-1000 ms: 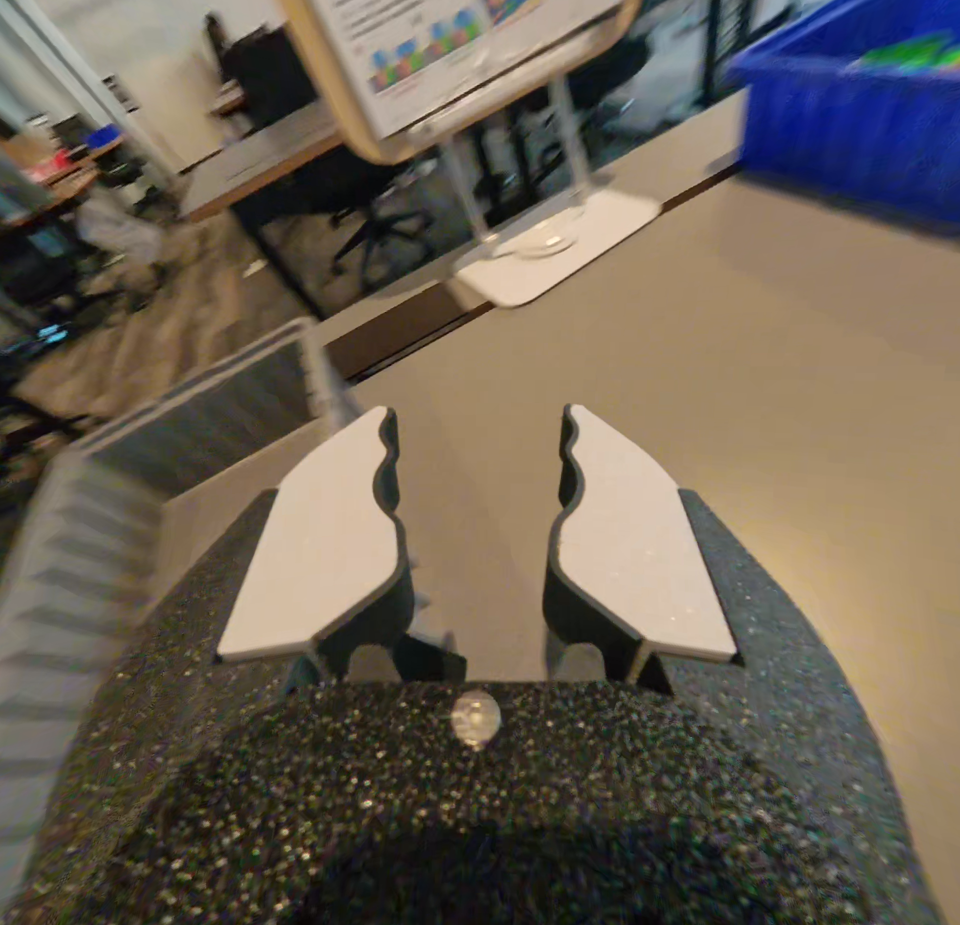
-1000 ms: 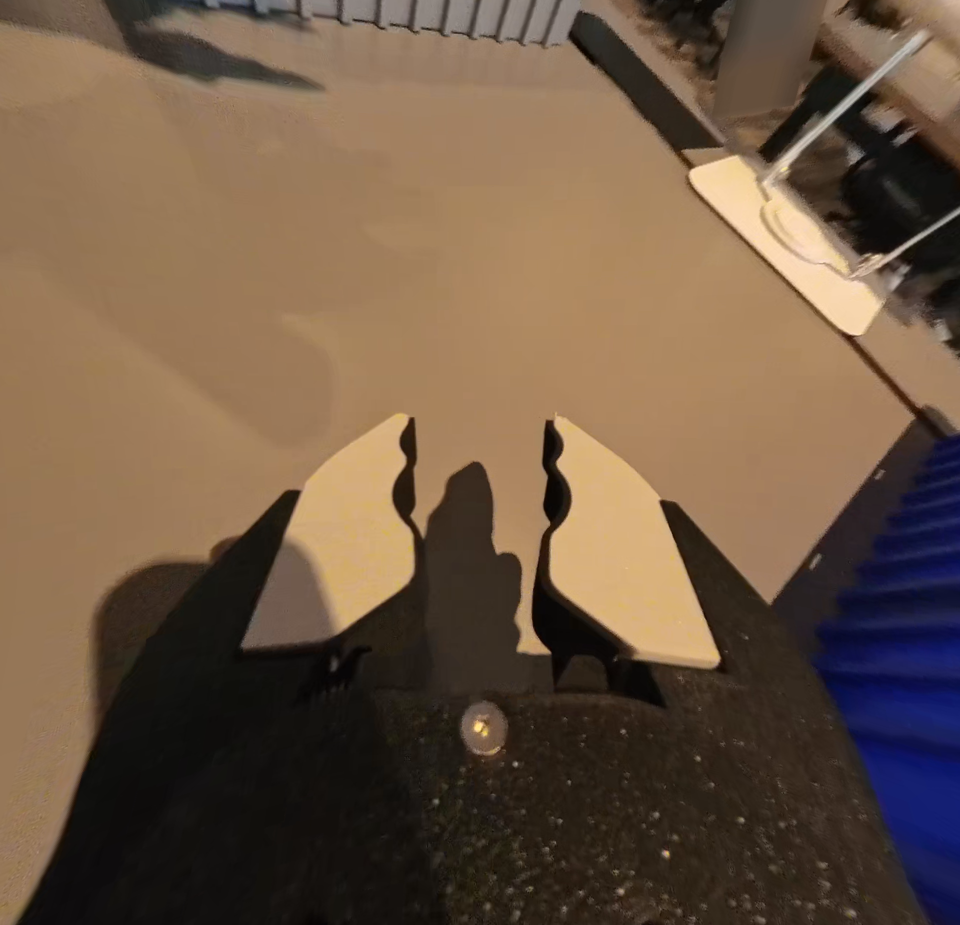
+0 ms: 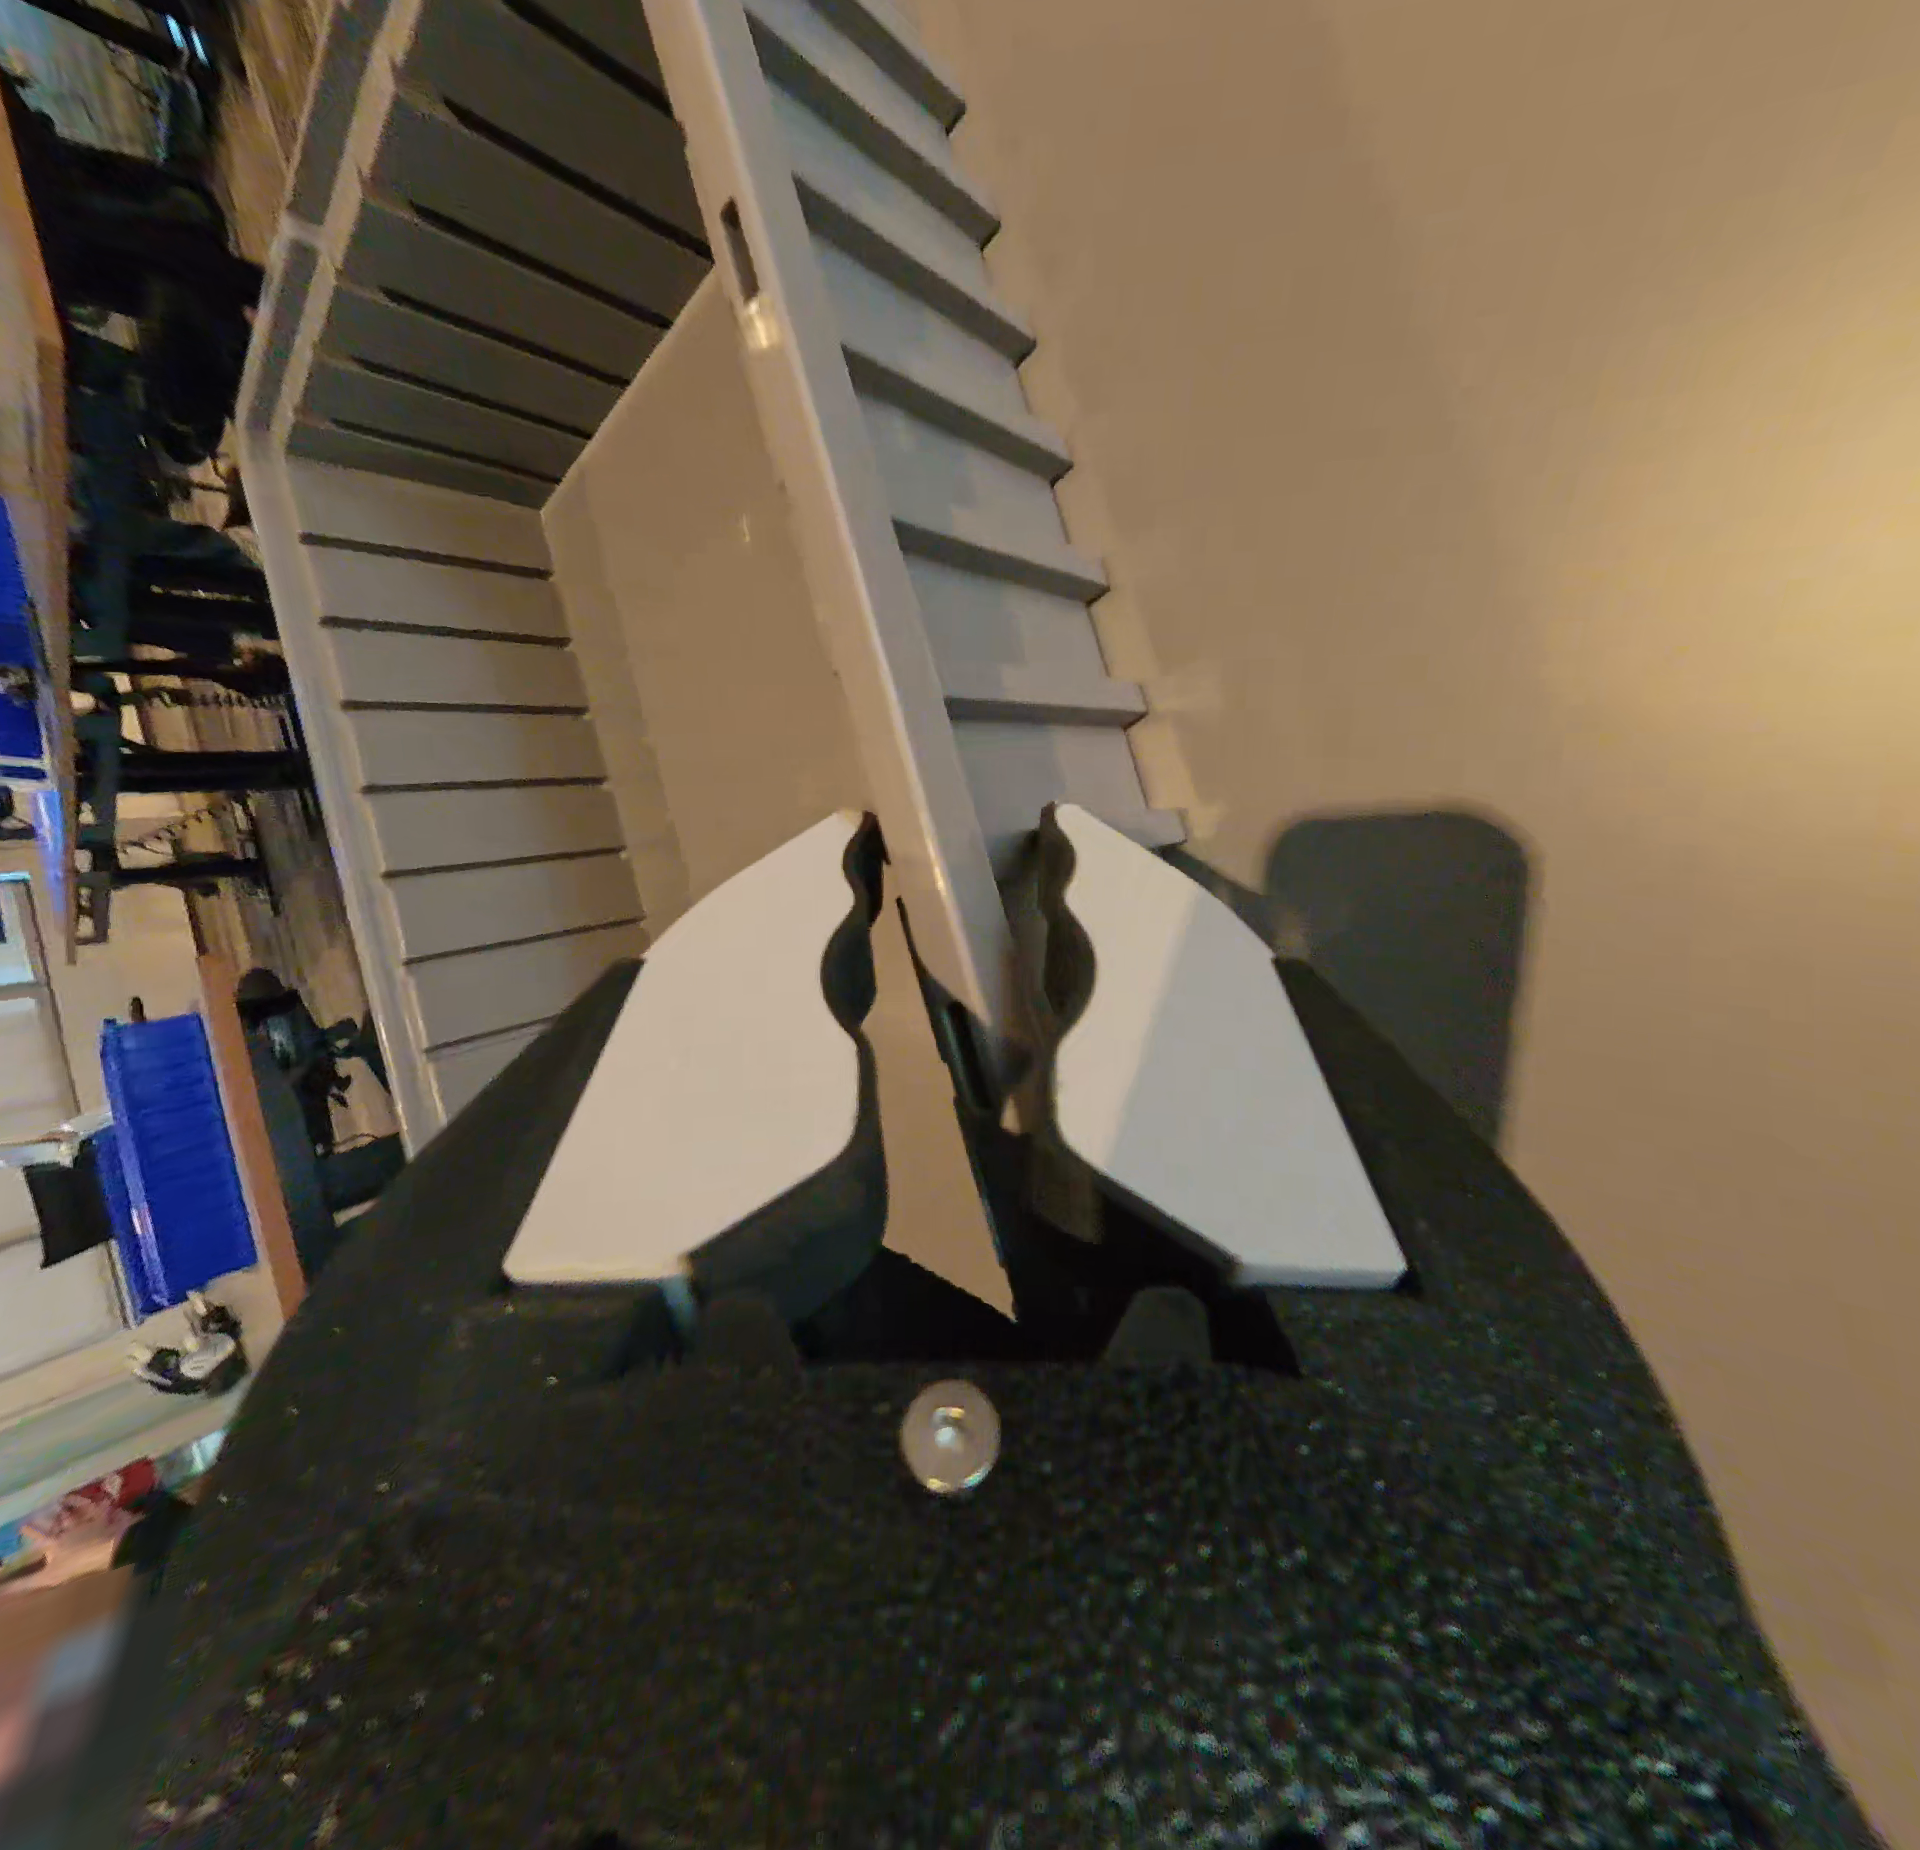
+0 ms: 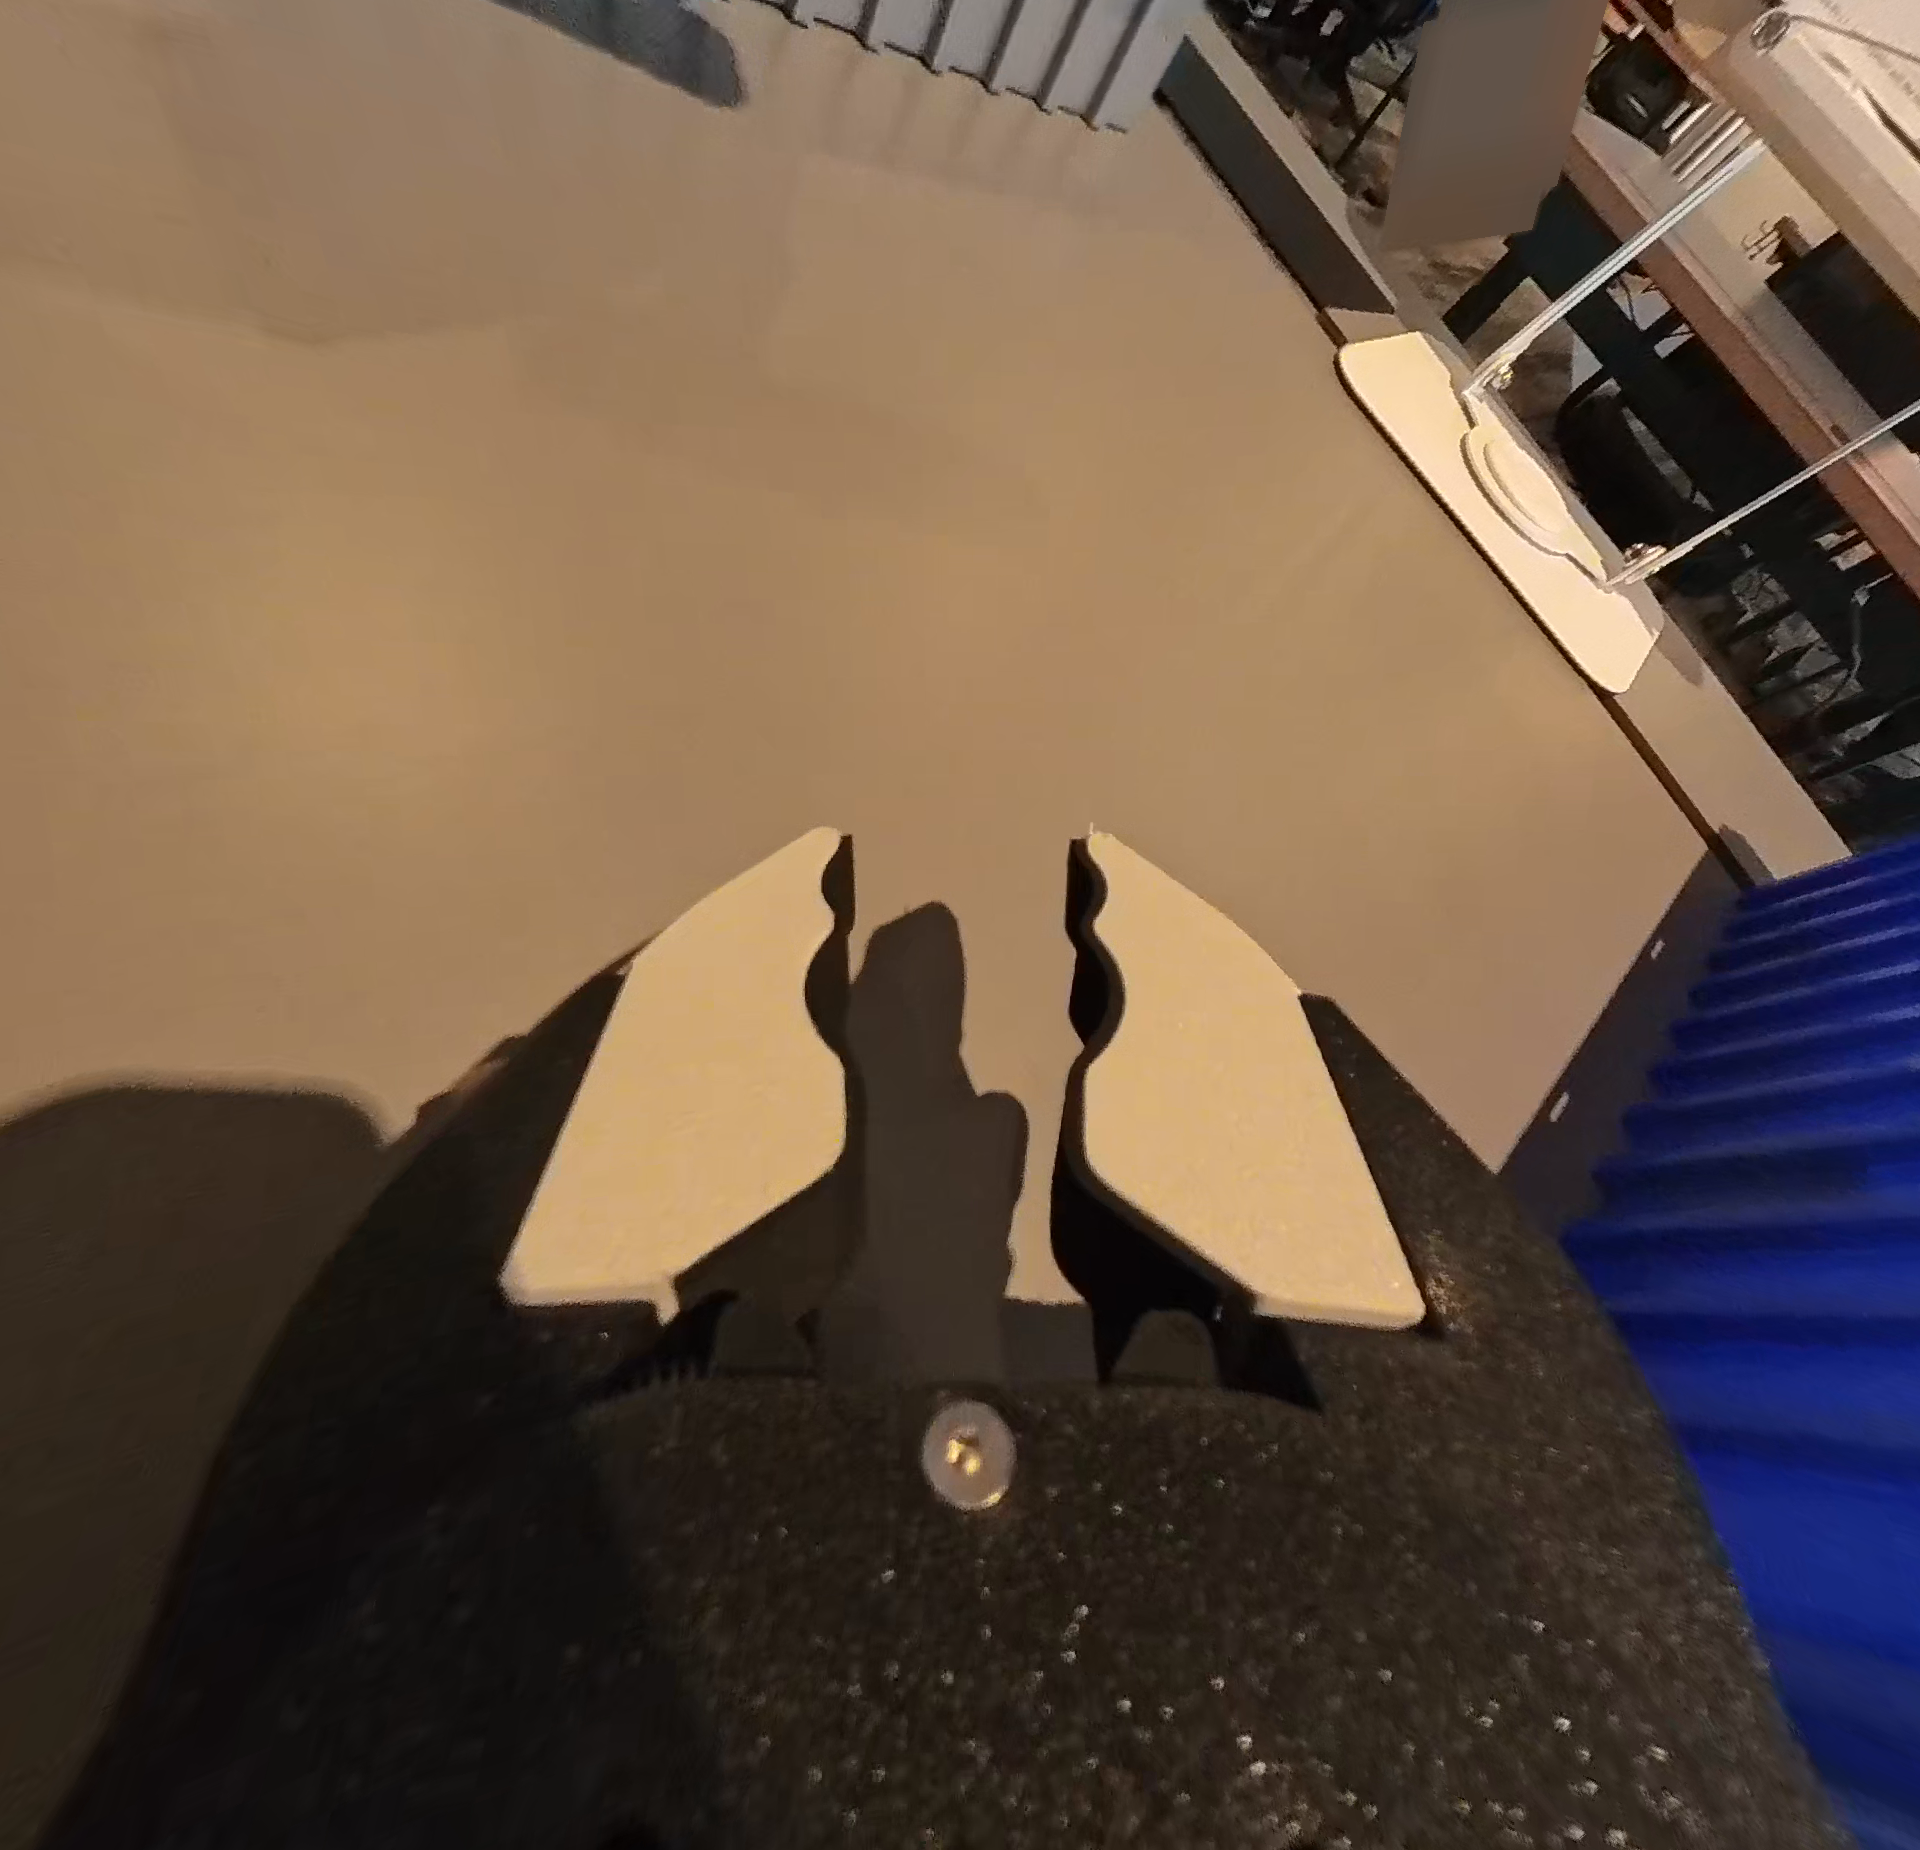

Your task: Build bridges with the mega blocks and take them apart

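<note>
No mega blocks show in either view. In the left wrist view my left gripper [image 3: 956,824] has its fingers on either side of the near wall of a white-grey ribbed plastic bin [image 3: 468,595], closed on the wall's rim [image 3: 800,450]. The bin's inside looks empty. In the right wrist view my right gripper [image 4: 961,844] is open and empty, held just above the bare tan table [image 4: 520,450]. The same ribbed bin shows far off at the top of the right wrist view [image 4: 935,3].
A blue ribbed bin [image 4: 1766,1229] stands close to the right of my right gripper. A white stand base with clear rods [image 4: 1496,512] sits at the table's far right edge. Beyond the table are desks, chairs and blue crates [image 3: 166,1156]. Tip to tip, the grippers are about 35 cm apart.
My left gripper has swung left from facing the sign stand to the white-grey bin and has closed on its wall. My right gripper has barely moved and stays open.
</note>
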{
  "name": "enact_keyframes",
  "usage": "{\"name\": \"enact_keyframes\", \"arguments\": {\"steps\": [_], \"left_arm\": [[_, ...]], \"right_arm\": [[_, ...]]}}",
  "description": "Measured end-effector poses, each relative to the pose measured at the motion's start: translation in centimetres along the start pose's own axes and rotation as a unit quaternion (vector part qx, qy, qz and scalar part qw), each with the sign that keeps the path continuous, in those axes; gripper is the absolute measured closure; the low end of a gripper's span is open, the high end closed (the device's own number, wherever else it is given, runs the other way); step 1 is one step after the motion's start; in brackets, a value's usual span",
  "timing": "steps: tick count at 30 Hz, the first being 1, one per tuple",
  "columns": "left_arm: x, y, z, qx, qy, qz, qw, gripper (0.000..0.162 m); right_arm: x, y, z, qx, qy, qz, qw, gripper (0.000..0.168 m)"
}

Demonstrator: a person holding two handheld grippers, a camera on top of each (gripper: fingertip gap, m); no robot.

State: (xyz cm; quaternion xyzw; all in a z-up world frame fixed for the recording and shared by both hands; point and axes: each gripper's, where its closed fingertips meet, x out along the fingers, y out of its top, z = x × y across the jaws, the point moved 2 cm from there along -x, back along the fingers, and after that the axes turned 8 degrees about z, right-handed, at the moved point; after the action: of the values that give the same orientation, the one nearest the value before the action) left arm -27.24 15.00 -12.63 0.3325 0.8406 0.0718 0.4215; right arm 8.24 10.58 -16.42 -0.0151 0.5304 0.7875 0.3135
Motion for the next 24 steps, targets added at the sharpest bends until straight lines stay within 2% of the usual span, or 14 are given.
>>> {"name": "enact_keyframes", "arguments": {"steps": [8,12,16,20,24], "left_arm": [[-4.0,1.4,5.0,0.056,-0.038,0.067,0.995,0.134],[-6.1,1.1,7.1,0.078,-0.069,0.098,0.990,0.135],[-8.2,0.5,8.8,0.100,-0.101,0.133,0.981,0.137],[-10.2,-0.1,10.5,0.129,-0.132,0.164,0.969,0.138],[-12.2,-0.5,12.3,0.162,-0.151,0.192,0.956,0.138]], "right_arm": [[-0.7,-0.5,0.9,0.017,0.007,-0.050,0.999,0.130],[-2.2,2.1,2.3,0.038,0.009,-0.051,0.998,0.137],[-4.7,4.8,7.2,0.059,-0.033,-0.071,0.995,0.141],[-6.0,4.8,12.8,0.087,-0.040,-0.152,0.984,0.120],[-5.5,2.1,18.2,0.096,-0.051,-0.243,0.964,0.102]]}}
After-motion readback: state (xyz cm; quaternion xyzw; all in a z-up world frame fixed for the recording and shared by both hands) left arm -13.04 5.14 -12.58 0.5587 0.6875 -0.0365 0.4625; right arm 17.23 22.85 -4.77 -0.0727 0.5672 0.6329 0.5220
